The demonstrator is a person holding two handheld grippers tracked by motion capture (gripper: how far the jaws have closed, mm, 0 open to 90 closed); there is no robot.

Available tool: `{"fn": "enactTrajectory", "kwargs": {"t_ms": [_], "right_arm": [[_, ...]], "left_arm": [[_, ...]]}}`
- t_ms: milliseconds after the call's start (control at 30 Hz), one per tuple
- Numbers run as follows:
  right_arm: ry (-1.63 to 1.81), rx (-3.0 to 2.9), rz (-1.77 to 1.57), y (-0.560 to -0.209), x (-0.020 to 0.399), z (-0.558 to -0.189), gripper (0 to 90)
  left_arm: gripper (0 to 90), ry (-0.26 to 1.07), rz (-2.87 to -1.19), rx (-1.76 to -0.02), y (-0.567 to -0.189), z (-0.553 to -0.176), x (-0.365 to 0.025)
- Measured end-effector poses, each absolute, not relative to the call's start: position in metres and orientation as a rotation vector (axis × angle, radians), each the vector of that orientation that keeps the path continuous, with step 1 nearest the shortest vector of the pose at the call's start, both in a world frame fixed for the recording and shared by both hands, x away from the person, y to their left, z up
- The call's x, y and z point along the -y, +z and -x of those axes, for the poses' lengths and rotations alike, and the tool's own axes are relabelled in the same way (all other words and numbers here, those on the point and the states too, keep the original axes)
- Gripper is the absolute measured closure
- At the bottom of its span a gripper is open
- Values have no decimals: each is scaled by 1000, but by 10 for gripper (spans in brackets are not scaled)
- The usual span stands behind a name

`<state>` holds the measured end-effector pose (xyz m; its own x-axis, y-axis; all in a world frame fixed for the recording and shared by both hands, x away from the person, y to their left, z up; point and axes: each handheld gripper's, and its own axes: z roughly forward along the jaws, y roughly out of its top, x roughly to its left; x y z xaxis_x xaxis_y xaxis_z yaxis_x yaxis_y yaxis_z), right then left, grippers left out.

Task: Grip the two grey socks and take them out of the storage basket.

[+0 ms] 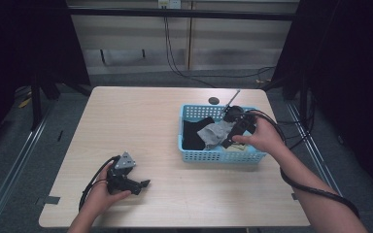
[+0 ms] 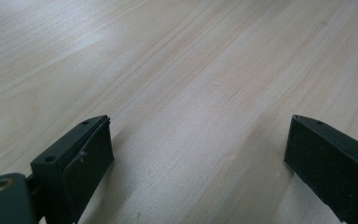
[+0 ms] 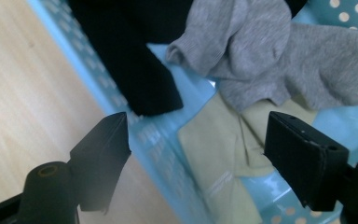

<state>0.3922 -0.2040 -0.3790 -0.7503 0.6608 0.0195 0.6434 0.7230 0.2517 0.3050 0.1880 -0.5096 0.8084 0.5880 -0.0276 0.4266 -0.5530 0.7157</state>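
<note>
The blue basket (image 1: 194, 154) holds black (image 3: 135, 56), grey (image 3: 270, 51) and beige (image 3: 219, 154) socks under the spread right gripper (image 3: 198, 158); the left gripper (image 2: 198, 154) rests spread over bare table (image 2: 191, 70).

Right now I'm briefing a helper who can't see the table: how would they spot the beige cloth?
Find the light blue basket on the wooden table's right half. Inside it, at the near right corner under the right tongs, lies the beige cloth. It is the pale yellowish piece lying flat beneath the grey sock, beside the black cloth.
</note>
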Motion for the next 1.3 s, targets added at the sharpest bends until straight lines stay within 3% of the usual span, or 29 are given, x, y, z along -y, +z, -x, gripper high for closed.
{"fn": "enactTrajectory", "kwargs": {"t_ms": [733, 800, 833, 900, 933, 1000, 1300], "right_arm": [[358, -2794, -1230, -440, 187, -448, 302], [377, -2809, -1220, -443, 186, -448, 506], [371, -2812, -1229, -443, 185, -448, 541], [412, -2846, -1217, -442, 186, -447, 773], [430, -2857, -1225, -440, 186, -447, 840], [437, -2875, -1225, -437, 185, -444, 879], [454, -2884, -1157, -411, 185, -436, 886]], "left_arm": [[64, 276, -2254, -731, -509, -306, -189], [64, 273, -2252, -729, -509, -306, -189], [64, 276, -2253, -728, -509, -306, -189], [64, 276, -2253, -729, -509, -306, -189], [64, 276, -2252, -728, -509, -306, -189], [64, 276, -2254, -729, -509, -306, -189], [64, 282, -2243, -739, -509, -305, -188]]}}
